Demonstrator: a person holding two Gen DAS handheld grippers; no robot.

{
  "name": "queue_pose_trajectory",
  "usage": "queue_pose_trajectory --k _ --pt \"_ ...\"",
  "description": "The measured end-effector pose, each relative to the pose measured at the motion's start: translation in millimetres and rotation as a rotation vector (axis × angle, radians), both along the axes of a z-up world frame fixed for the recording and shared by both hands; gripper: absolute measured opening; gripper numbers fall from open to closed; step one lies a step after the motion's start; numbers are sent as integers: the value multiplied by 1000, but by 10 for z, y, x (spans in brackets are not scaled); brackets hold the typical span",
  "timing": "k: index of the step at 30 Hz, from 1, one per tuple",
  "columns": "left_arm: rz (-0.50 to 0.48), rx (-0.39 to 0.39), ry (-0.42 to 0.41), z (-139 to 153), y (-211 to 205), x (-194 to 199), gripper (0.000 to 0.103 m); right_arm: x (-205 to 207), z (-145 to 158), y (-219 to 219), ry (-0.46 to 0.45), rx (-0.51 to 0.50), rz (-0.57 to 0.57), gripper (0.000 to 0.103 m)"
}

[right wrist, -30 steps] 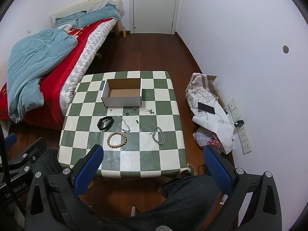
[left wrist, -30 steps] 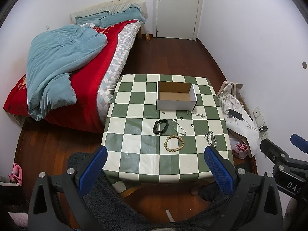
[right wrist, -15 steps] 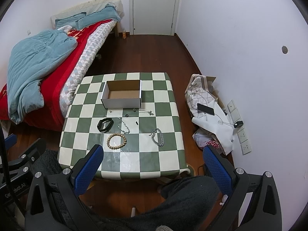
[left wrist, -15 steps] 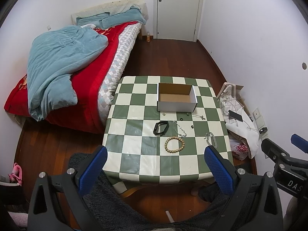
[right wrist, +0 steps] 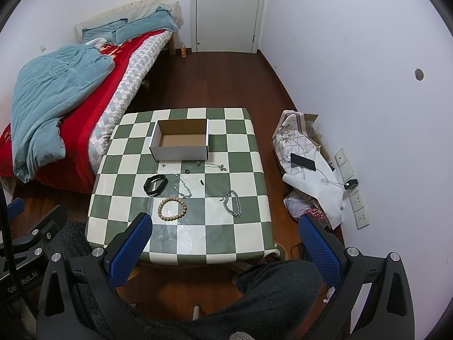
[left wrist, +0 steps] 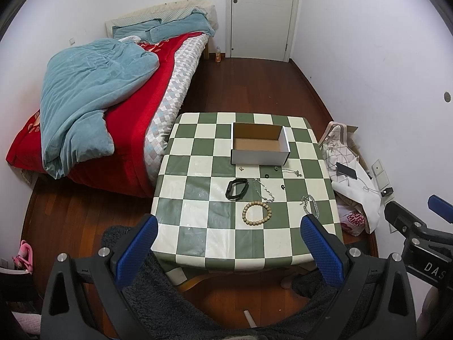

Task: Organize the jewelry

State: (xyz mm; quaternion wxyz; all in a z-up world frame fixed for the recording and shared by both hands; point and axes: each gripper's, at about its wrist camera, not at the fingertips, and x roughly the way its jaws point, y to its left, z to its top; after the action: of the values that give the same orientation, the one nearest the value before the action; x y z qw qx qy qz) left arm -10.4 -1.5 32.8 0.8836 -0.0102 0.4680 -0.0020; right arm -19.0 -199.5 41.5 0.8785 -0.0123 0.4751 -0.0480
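I hold my left gripper [left wrist: 228,223] and my right gripper [right wrist: 225,222] high above the green-and-white checkered table [left wrist: 198,238], each with its blue-padded jaws spread wide and gripping nothing. On the table, the tan wooden bead bracelet [left wrist: 256,213] lies nearest me, the black band [left wrist: 236,188] at its 11 o'clock, the thin silver chain [left wrist: 263,189] at its 12 and the heavy silver link bracelet [left wrist: 310,205] at its 3. The open white cardboard box [left wrist: 259,147] sits beyond them at 12 o'clock, with a few small pieces scattered just before it.
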Motion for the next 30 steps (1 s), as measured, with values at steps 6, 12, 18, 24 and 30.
queue_pose_trajectory --k 6,12,18,24,30 --pt "-1 -8 0 59 25 -5 103 3 18 -3 -1 2 -1 103" --pt "0 -6 -2 52 18 -11 103 4 25 -7 -1 1 -1 103" --pt "3 -3 -6 48 18 16 103 28 10 -41 -9 6 -10 103" --pt "64 72 -21 -171 47 343 103 183 -262 -269 5 47 -69 103" --pt "95 135 58 -743 31 803 103 496 -788 -589 66 37 -145 103"
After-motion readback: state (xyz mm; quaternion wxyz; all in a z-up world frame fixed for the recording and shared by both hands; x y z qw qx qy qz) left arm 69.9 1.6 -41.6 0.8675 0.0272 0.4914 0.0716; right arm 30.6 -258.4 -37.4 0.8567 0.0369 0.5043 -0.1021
